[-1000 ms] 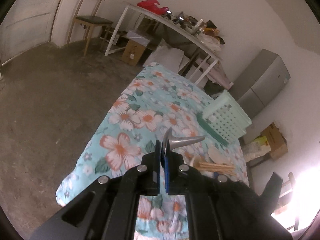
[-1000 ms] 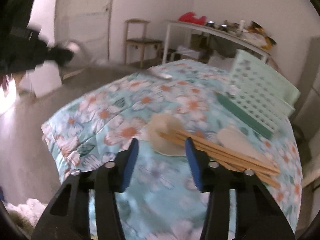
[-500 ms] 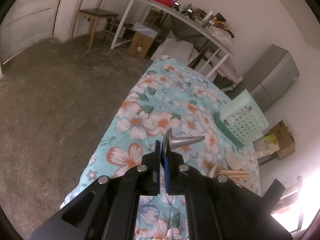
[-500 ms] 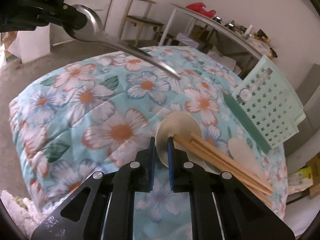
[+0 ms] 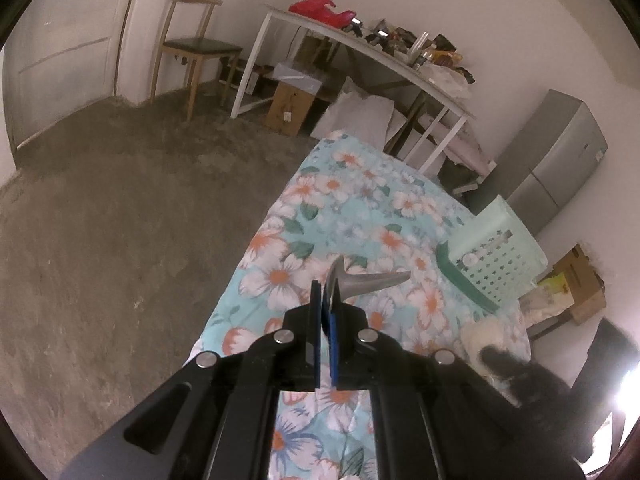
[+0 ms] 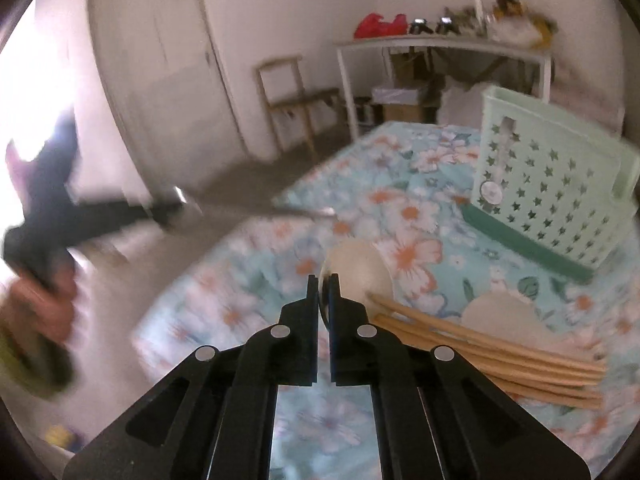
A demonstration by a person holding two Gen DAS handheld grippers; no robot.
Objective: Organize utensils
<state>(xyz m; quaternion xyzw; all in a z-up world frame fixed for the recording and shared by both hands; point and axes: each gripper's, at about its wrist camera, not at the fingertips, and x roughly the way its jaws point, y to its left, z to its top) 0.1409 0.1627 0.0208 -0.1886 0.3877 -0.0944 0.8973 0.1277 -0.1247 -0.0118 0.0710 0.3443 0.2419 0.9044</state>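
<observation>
My left gripper (image 5: 326, 312) is clamped on the bowl of a metal spoon (image 5: 362, 282), whose handle sticks out level to the right of the fingertips, its long axis across the line I point along. My right gripper (image 6: 324, 292) has just been closing and now pinches the rim of a pale wooden spoon (image 6: 360, 270); its bowl sits just beyond the tips, and its handle runs back to the right beside the chopsticks (image 6: 480, 348) on the flowered bed cover (image 6: 420, 168).

Both grips are thin edge pinches, so either spoon could pivot or slip as I carry it. The wooden handle may also drag the chopsticks along. The mint basket (image 6: 552, 192) stands ahead and right; a sideways handle could catch its rim.
</observation>
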